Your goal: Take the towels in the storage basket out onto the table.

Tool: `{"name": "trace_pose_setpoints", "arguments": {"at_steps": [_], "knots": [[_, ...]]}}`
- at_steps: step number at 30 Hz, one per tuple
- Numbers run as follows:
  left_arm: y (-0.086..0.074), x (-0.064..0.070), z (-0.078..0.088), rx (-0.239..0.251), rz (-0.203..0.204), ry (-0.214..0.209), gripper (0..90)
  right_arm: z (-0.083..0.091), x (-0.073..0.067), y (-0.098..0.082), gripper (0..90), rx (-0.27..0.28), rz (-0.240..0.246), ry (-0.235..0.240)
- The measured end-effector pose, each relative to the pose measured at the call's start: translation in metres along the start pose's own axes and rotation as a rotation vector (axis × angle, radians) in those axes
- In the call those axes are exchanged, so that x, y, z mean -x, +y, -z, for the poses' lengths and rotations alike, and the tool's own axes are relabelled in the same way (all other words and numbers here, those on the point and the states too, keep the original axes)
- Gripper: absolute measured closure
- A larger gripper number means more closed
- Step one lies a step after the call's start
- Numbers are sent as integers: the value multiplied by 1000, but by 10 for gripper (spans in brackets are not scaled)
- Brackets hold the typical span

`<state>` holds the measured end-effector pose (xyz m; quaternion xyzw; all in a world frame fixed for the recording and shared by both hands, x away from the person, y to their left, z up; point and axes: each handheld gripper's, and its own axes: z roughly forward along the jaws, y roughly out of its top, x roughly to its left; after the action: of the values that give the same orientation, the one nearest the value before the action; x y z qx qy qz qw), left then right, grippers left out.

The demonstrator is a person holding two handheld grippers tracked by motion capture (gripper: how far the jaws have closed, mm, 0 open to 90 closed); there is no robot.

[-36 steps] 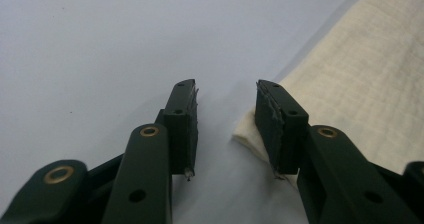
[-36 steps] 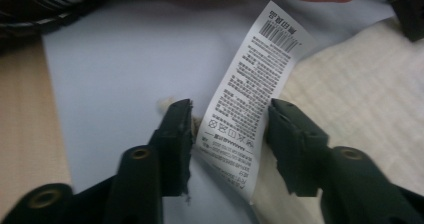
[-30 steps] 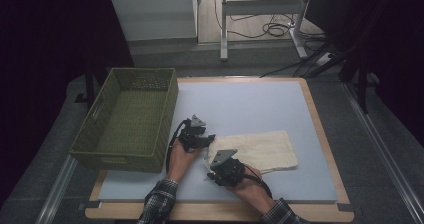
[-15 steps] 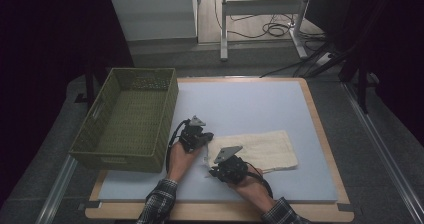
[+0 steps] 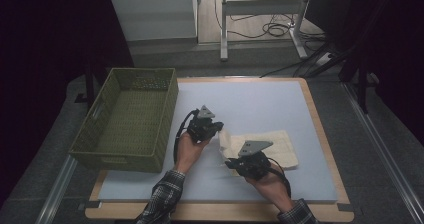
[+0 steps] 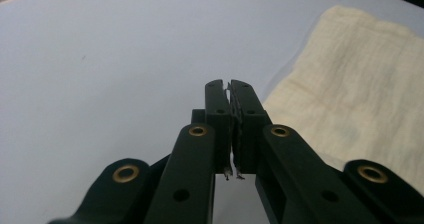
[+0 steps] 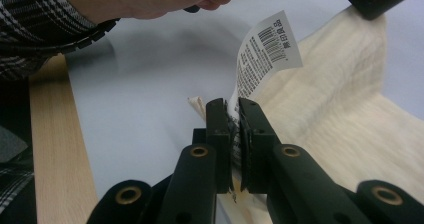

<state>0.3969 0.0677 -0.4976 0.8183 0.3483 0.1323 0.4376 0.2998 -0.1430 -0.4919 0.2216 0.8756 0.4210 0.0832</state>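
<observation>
Both tongs closed on the cloth point(image 5: 270, 146): left tongs point(image 5: 218, 129) pinch its lifted left corner, right tongs point(image 7: 234, 115) its near edge by the label point(image 7: 267, 54). Cloth's long axis runs rightward across table point(image 5: 260, 104); basket point(image 5: 131, 118) lies left.

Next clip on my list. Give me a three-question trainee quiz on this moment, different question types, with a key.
1. True or false: the right gripper has its jaws shut on the cloth at its label.
2. Which lies at the table's left? A) green basket B) a red bucket C) a glass jar
3. Fill in: the left gripper has its jaws ____.

Key: 1 true; 2 A; 3 shut (the high view suggests it holds the cloth's other corner).
</observation>
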Motion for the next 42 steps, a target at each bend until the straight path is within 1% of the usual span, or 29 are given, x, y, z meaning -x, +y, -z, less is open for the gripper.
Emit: {"name": "trace_pose_setpoints", "arguments": {"at_steps": [1, 2, 3, 5, 6, 8, 9, 10, 12, 14, 15, 20, 21, 22, 24, 26, 27, 28, 29, 30, 31, 32, 34, 36, 38, 42], "knots": [[2, 2, -2, 2, -5, -5, 878, 0, 0, 0, 849, 0, 0, 0], [8, 7, -8, 3, -20, -14, 878, 6, 3, -4, 850, 8, -10, -5], [8, 7, -8, 3, -20, -14, 878, 6, 3, -4, 850, 8, -10, -5], [13, 13, -14, -2, -37, -23, 878, 13, 7, -10, 850, 19, -24, -14], [16, 15, -17, -2, -45, -29, 878, 19, 10, -15, 850, 24, -39, -18], [22, 21, -23, -2, -57, -36, 878, 22, 12, -18, 850, 28, -46, -24], [24, 24, -27, -3, -66, -42, 878, 26, 13, -20, 850, 32, -54, -26], [30, 29, -32, -1, -78, -49, 878, 34, 17, -25, 850, 47, -72, -32], [33, 32, -35, -1, -83, -53, 878, 36, 18, -27, 849, 50, -76, -37], [40, 39, -43, 3, -99, -63, 877, 46, 22, -32, 849, 69, -96, -45], [40, 39, -43, 3, -99, -63, 877, 46, 22, -32, 849, 69, -96, -45], [53, 50, -59, -7, -123, -79, 876, 61, 32, -44, 849, 84, -133, -72], [53, 50, -59, -7, -123, -79, 875, 61, 32, -44, 849, 84, -133, -72], [56, 53, -65, -8, -124, -87, 875, 66, 35, -48, 849, 87, -143, -82], [57, 55, -67, -10, -130, -88, 875, 67, 36, -50, 849, 90, -150, -83], [60, 59, -73, -9, -132, -92, 875, 72, 40, -55, 849, 90, -162, -97], [62, 61, -76, -12, -139, -95, 875, 74, 41, -56, 849, 90, -164, -102], [63, 62, -78, -10, -138, -96, 874, 78, 44, -61, 849, 90, -176, -112], [65, 63, -80, -15, -145, -98, 874, 78, 44, -61, 849, 90, -176, -112], [68, 67, -84, -20, -154, -101, 874, 81, 47, -66, 848, 96, -189, -118], [68, 67, -84, -20, -154, -101, 874, 83, 48, -68, 849, 95, -196, -123], [71, 70, -89, -17, -155, -104, 874, 85, 50, -70, 849, 94, -200, -128], [73, 72, -92, -17, -157, -107, 873, 86, 51, -72, 849, 94, -203, -133], [75, 74, -95, -26, -169, -108, 874, 89, 54, -76, 848, 93, -213, -142], [77, 78, -101, -29, -161, -114, 873, 91, 56, -80, 848, 100, -222, -147], [80, 83, -110, -41, -173, -119, 873, 95, 60, -87, 848, 95, -235, -162]]}}
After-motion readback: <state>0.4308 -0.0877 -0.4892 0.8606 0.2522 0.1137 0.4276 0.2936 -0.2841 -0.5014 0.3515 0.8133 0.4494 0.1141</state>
